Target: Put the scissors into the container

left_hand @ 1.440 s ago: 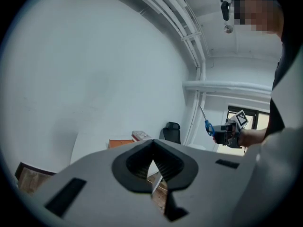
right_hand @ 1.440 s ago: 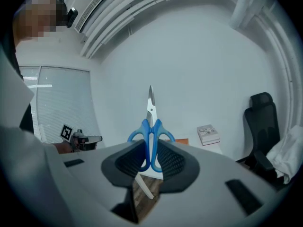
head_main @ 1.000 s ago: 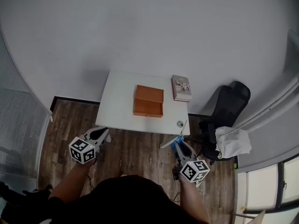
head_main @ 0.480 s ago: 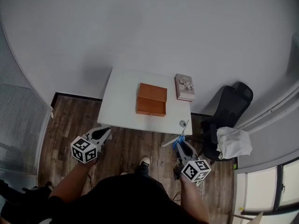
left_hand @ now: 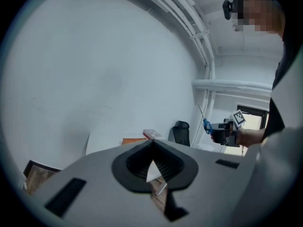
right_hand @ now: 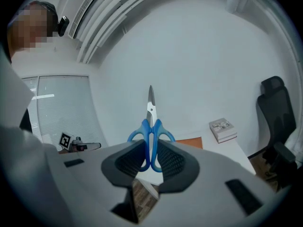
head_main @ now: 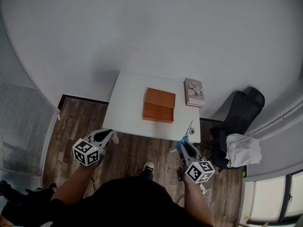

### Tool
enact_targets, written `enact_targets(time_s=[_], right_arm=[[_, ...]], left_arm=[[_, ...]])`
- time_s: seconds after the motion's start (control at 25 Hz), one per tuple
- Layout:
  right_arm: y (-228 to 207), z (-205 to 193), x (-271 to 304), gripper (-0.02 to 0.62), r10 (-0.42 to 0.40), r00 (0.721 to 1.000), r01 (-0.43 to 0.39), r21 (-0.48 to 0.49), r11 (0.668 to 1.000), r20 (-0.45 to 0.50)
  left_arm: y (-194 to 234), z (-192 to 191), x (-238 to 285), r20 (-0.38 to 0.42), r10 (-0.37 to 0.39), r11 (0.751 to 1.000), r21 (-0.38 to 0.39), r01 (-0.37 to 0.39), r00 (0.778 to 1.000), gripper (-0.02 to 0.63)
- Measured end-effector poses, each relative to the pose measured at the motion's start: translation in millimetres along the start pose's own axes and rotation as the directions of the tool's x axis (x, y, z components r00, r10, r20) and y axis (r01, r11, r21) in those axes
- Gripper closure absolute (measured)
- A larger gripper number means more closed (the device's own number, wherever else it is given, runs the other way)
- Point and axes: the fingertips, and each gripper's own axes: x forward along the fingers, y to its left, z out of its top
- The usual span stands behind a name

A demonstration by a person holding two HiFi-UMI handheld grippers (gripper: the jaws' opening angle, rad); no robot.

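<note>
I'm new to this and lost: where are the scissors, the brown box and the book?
scissors (right_hand: 150,119), right gripper view, where the blades meet the blue handles.
brown box (head_main: 160,98), head view, its top face.
book (head_main: 194,92), head view, its cover.

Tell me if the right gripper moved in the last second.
Yes, slightly: the right gripper, holding the scissors, came closer to the table, blades now overlapping more of its near right corner.

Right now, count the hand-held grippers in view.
2. The left hand-held gripper hangs by the table's near left corner, empty; the right hand-held gripper, by its near right corner, holds the scissors.
</note>
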Motion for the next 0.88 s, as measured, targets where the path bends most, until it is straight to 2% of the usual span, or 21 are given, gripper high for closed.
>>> enact_targets(time_s=[0.88], right_arm=[[-78, 27, 91, 0.511, 0.096, 0.992, -0.094, 0.03, 0.995, -0.086]], left_arm=[[22, 28, 96, -0.018, 0.042, 0.999, 0.002, -0.042, 0.999, 0.597]])
